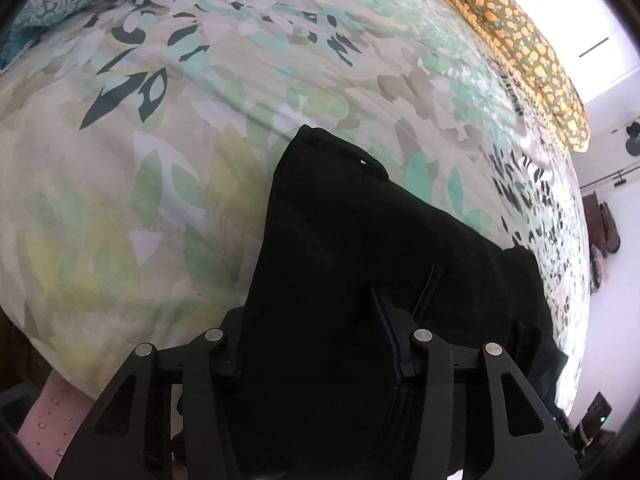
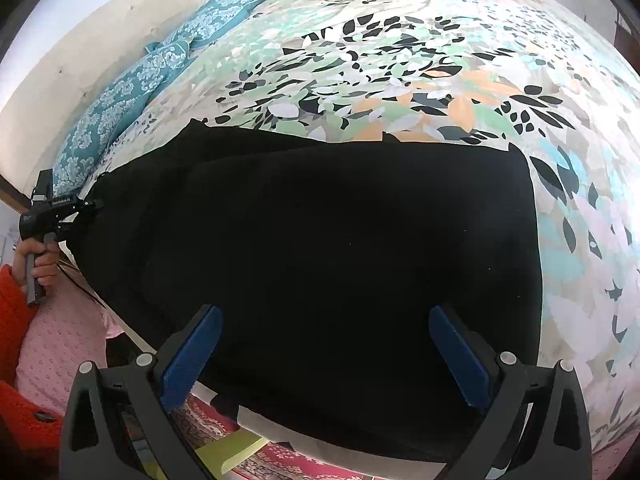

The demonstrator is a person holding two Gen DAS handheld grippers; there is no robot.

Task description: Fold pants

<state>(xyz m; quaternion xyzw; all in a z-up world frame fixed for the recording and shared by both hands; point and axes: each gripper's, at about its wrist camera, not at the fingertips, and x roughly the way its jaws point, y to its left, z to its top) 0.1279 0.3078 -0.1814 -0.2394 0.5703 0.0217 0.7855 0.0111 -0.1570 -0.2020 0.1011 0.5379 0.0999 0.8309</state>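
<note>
Right now the left hand-held gripper [image 1: 316, 332] is clenched on a bunched edge of the black pants [image 2: 328, 240], cloth filling the space between its fingers. Beside the pants' near edge, the right hand-held gripper [image 2: 326, 344] hangs released, its blue pads [image 2: 192, 356] wide apart above the cloth. Around the pants spreads the leaf-patterned bed cover [image 2: 400, 60], with teal pillows [image 2: 132, 92] beyond them.
</note>
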